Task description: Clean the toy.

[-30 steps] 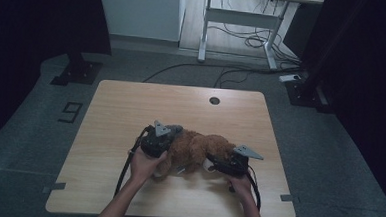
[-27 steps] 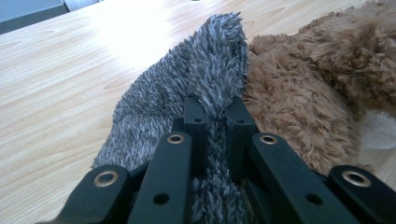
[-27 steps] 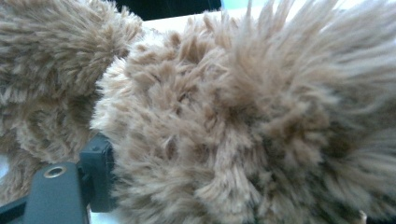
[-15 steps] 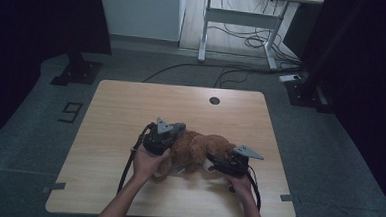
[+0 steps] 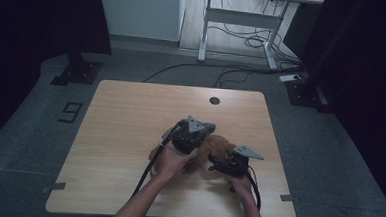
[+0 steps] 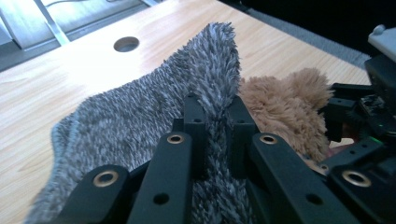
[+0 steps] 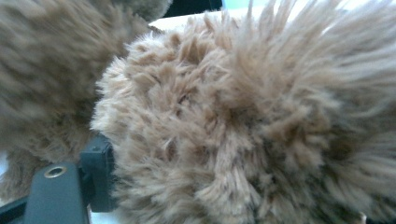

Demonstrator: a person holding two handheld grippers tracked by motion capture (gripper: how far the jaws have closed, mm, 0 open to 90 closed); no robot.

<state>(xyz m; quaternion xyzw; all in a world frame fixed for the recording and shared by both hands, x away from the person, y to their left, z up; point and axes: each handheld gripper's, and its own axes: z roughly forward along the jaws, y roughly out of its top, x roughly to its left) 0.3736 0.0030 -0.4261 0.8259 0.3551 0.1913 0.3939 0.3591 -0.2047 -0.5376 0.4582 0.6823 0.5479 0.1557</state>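
In the lower middle of the high view, two forearms came up from the bottom edge, and the left gripper (image 5: 192,133) had drifted a little toward the upper right since the earlier frames, while the right gripper (image 5: 228,164) sat much where it had been. Between them lay the brown plush toy (image 5: 214,148), touching both, on the near half of the bench (image 5: 130,115).

In the left gripper view the jaws stood nearly pressed together, pinching a raised fold of grey fleece cloth (image 6: 140,116), which rose to a peak at top centre with the plush toy (image 6: 285,116) just behind it at the right. In the right gripper view brown fur (image 7: 243,121) crowded the frame; one black jaw showed at lower left against the fur, and I could not tell how far the jaws stood apart.

The toy lay well in from the bench's right edge and near edge. Bare wood spread across the left side and the far half, up to the round cable hole (image 5: 214,100) near the far edge.
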